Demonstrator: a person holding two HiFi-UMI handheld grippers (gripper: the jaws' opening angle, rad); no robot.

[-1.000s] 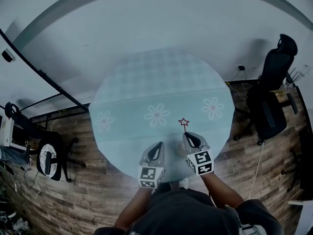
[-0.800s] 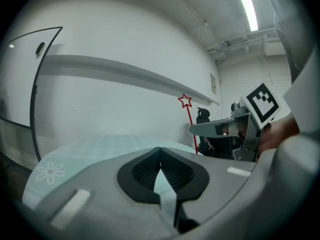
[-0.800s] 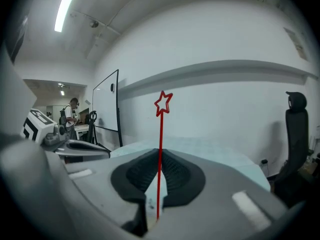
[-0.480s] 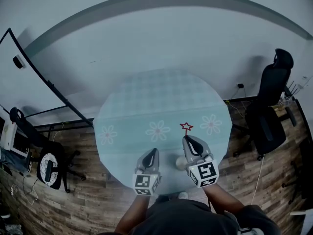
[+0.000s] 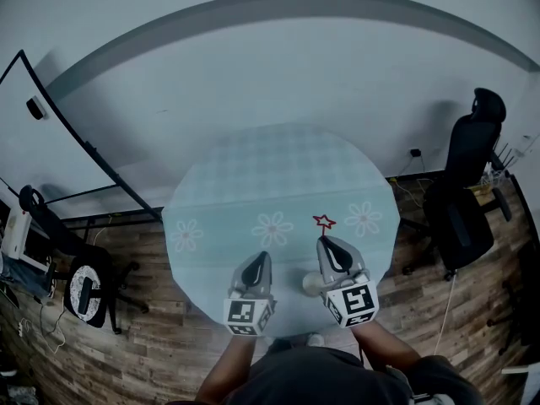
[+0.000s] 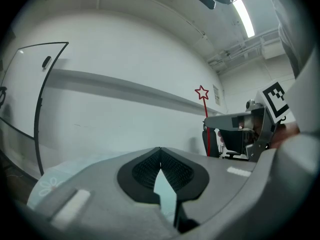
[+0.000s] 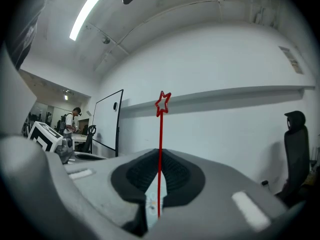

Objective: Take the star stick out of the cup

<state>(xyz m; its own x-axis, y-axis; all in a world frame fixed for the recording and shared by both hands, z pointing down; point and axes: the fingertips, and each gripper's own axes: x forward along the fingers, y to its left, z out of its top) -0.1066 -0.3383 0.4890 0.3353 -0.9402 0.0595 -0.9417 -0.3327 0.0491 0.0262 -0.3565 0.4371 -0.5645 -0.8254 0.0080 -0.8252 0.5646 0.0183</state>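
My right gripper [image 5: 327, 247], clamped on the thin red star-topped stick [image 5: 324, 222], has pulled back toward me and sits lower in the head view. The small white cup [image 5: 310, 284] now shows more fully at that gripper's left side, and the star stands farther from it than before. My left gripper [image 5: 259, 261] has drawn back too.

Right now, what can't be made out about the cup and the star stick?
The cup: head view shows only a pale sliver beside the right gripper, which covers the rest; absent from both gripper views.
The star stick: its lower end is hidden behind the jaws in the right gripper view, so whether it has cleared the cup cannot be told.
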